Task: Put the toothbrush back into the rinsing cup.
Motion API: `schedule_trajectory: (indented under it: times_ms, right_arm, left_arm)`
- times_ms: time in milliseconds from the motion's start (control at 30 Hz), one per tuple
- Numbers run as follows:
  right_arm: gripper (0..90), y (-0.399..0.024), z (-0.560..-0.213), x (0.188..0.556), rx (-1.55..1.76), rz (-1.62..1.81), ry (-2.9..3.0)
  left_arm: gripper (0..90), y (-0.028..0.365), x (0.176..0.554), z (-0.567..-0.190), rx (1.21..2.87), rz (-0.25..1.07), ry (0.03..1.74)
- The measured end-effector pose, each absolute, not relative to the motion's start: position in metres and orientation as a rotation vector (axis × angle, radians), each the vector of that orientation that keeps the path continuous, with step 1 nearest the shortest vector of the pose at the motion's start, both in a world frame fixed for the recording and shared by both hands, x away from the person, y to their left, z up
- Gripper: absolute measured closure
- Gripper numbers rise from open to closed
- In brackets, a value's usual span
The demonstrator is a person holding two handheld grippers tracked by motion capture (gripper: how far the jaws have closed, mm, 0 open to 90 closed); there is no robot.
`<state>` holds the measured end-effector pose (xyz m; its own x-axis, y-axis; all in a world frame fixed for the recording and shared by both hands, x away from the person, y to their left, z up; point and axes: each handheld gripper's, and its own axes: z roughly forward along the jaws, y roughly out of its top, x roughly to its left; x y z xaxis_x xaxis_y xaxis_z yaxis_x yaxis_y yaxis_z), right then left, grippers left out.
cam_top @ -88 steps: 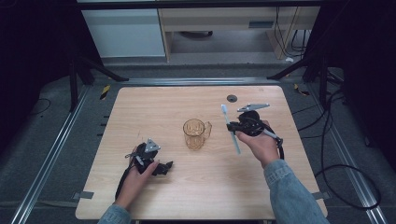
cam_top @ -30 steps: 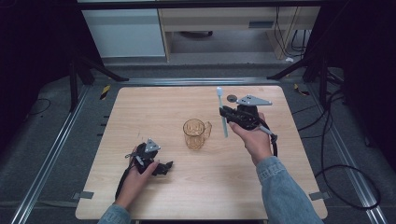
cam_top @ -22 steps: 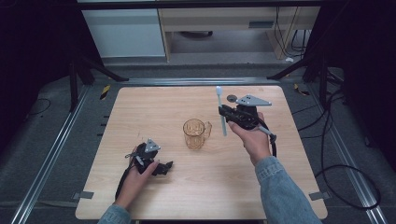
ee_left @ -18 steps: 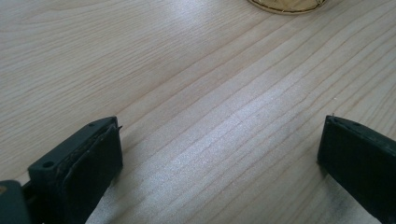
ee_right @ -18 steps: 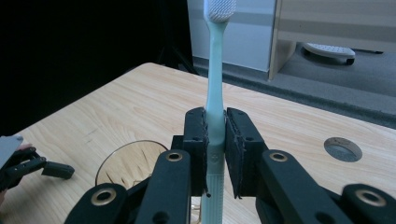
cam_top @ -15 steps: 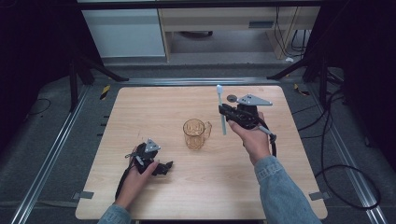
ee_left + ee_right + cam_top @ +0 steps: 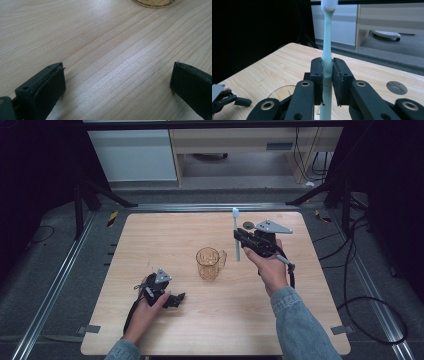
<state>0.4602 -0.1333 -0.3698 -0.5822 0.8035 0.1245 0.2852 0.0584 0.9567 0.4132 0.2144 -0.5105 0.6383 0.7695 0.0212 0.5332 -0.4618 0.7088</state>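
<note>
My right claw (image 7: 327, 75) has lifted the pale green plastic toothbrush (image 7: 326, 55) off the wooden table (image 7: 150, 240), clamped upright just beside the amber glass mug (image 7: 209, 263) (dropping in comes next); my left claw (image 7: 117, 82) rests wide.

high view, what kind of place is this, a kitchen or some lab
Probably a lab or recording set-up, not a kitchen: a bare wooden table on a metal rail frame, loose cables on grey carpet, and dark stands around it.
</note>
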Motion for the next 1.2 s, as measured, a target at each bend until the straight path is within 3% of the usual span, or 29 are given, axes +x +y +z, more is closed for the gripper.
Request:
schedule_trajectory:
  times_ms: [1200]
  right_arm:
    - [79.2,-0.116,-0.374,0.463,1.025,1.672,1.721]
  left_arm:
    - [0.0,0.214,0.413,-0.511,2.176,0.447,1.011]
